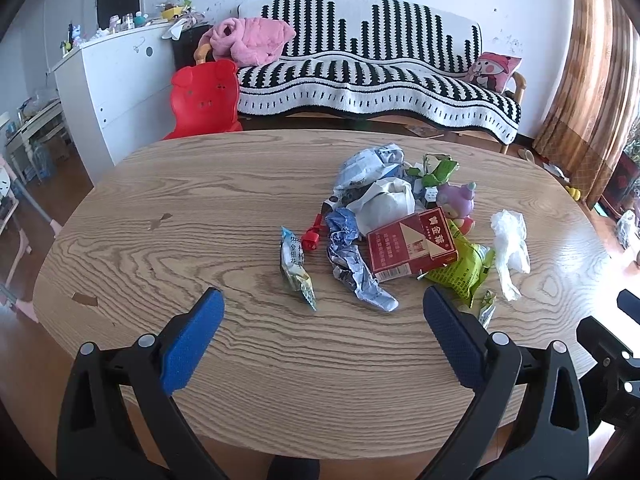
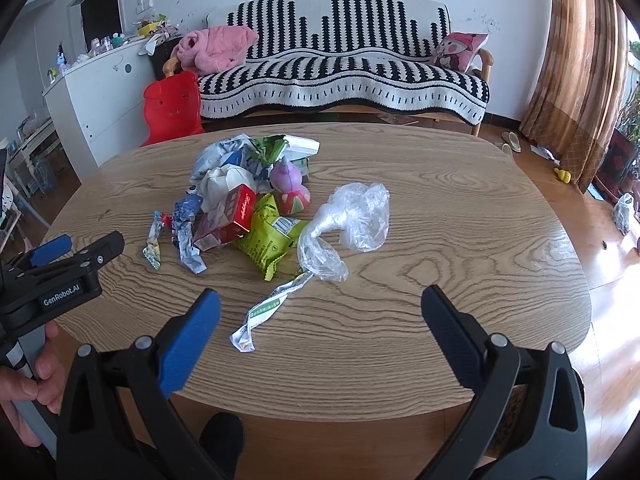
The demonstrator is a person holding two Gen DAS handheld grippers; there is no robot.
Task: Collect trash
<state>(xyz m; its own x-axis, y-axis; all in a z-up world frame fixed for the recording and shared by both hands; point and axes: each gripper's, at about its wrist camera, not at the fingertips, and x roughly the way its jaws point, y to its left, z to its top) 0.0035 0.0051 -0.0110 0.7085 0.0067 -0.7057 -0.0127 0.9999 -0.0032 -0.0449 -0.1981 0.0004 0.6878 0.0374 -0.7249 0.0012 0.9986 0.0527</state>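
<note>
Wooden tabletop (image 1: 200, 216) is carrying the trash in one loose heap, red box (image 1: 412, 246) amid wrappers. Left gripper (image 1: 322, 312) and right gripper (image 2: 320, 312) are hovering short of it, jaws wide and empty, seemingly readying a first pick.

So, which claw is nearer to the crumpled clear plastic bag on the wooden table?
Right. The right claw hangs open just short of the crumpled clear plastic bag, which lies ahead of it. The left claw, also open, has the bag off to its right.
</note>
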